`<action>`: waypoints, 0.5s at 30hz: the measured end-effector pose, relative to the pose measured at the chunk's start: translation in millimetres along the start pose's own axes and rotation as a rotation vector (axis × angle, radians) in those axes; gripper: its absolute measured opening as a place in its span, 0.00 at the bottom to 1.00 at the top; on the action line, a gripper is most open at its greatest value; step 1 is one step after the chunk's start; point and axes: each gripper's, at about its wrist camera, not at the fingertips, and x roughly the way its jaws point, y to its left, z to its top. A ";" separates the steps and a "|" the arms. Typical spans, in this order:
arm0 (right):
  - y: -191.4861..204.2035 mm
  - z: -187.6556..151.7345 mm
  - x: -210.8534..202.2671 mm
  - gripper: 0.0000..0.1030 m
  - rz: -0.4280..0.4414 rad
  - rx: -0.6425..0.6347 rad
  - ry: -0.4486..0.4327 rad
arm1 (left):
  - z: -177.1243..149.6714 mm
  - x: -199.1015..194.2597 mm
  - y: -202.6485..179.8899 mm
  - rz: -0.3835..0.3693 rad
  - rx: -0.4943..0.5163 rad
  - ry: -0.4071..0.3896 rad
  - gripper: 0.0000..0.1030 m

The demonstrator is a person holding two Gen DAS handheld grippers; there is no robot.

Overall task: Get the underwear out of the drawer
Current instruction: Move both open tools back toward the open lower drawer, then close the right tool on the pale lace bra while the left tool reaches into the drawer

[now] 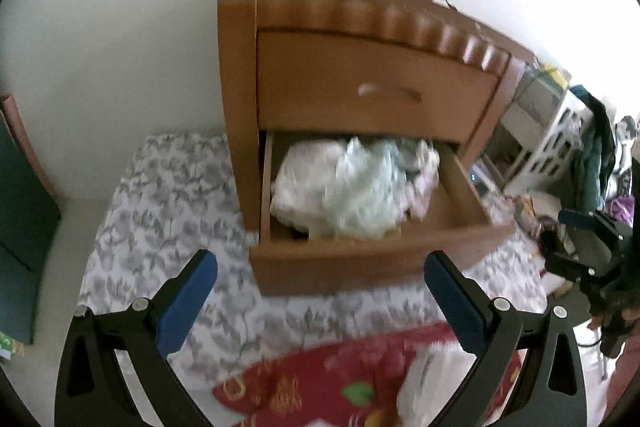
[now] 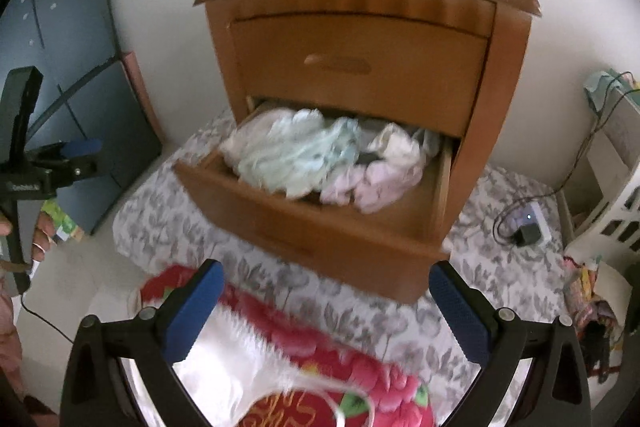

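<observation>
Wooden drawer (image 2: 320, 227), pulled out; underwear (image 2: 320, 159) heaped inside, straight ahead of both grippers. Left hand-held gripper (image 1: 320, 275) & right hand-held gripper (image 2: 326, 287): wide, empty; similar reach.

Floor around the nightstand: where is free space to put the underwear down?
The grey floral mat is bare between the open drawer and the red cloth. Right of the nightstand, the charger crowds it.

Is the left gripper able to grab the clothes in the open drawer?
Probably yes: the left gripper is open, the drawer is pulled out, and nothing covers the clothes.
</observation>
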 end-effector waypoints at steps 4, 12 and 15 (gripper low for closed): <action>-6.3 36.2 13.5 1.00 0.029 0.022 -0.020 | 28.5 24.6 5.0 -0.010 -0.039 0.026 1.00; 4.9 76.5 88.3 1.00 0.068 0.071 0.092 | 43.8 92.3 23.2 0.025 -0.150 0.179 1.00; 12.8 81.4 122.3 1.00 0.064 0.071 0.164 | 41.1 113.9 34.1 0.024 -0.208 0.237 1.00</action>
